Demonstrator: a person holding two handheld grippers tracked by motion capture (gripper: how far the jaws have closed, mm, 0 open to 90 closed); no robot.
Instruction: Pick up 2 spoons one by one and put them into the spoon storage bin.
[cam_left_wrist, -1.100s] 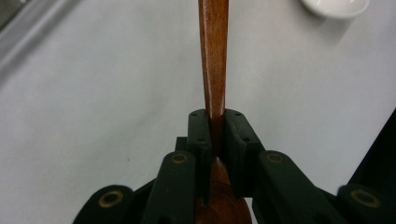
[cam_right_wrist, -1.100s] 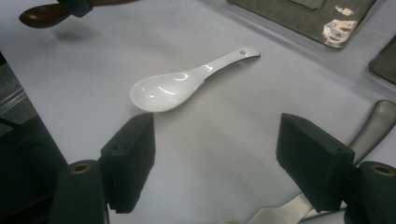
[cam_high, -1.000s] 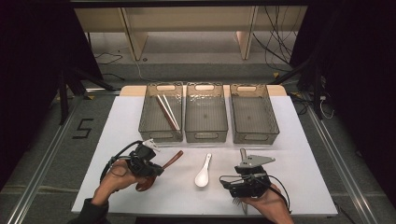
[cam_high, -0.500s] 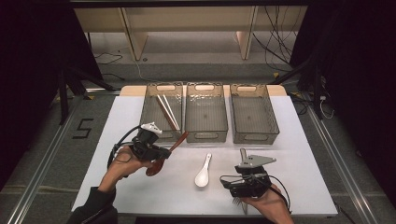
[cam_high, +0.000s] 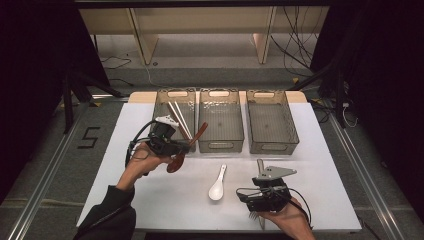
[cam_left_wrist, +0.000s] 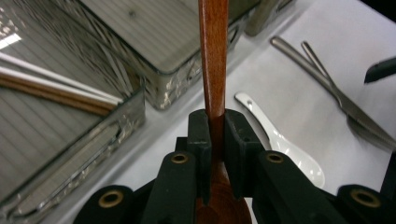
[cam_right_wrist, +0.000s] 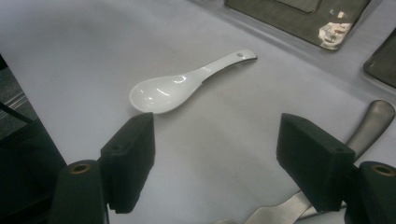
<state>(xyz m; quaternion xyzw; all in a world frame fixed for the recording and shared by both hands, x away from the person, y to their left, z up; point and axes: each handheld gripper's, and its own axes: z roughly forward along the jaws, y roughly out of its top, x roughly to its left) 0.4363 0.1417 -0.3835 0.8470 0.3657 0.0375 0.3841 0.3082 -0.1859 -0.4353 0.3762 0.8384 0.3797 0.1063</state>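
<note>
My left gripper (cam_high: 182, 147) is shut on a brown wooden spoon (cam_high: 200, 131) and holds it off the table, in front of the left bin (cam_high: 159, 107) and the middle bin (cam_high: 221, 146). In the left gripper view the jaws (cam_left_wrist: 217, 130) pinch the spoon's handle (cam_left_wrist: 213, 56), which points up over a bin corner. A white ceramic spoon (cam_high: 218, 185) lies on the white table between the hands. My right gripper (cam_high: 245, 196) rests near the front edge, open, with bare table between its jaws (cam_right_wrist: 222, 149) and the white spoon (cam_right_wrist: 187, 86) just ahead.
Three clear bins stand in a row at the back; the left one holds chopsticks (cam_high: 177, 115), and the right bin (cam_high: 272, 147) sits beside the middle one. Metal cutlery (cam_left_wrist: 327, 88) lies by the right gripper, one handle (cam_right_wrist: 373, 121) beside its jaw. The table's front edge (cam_high: 200, 231) is close.
The left gripper has lifted the wooden spoon off the table and carried it up and toward the bins. The right gripper has stayed put.
</note>
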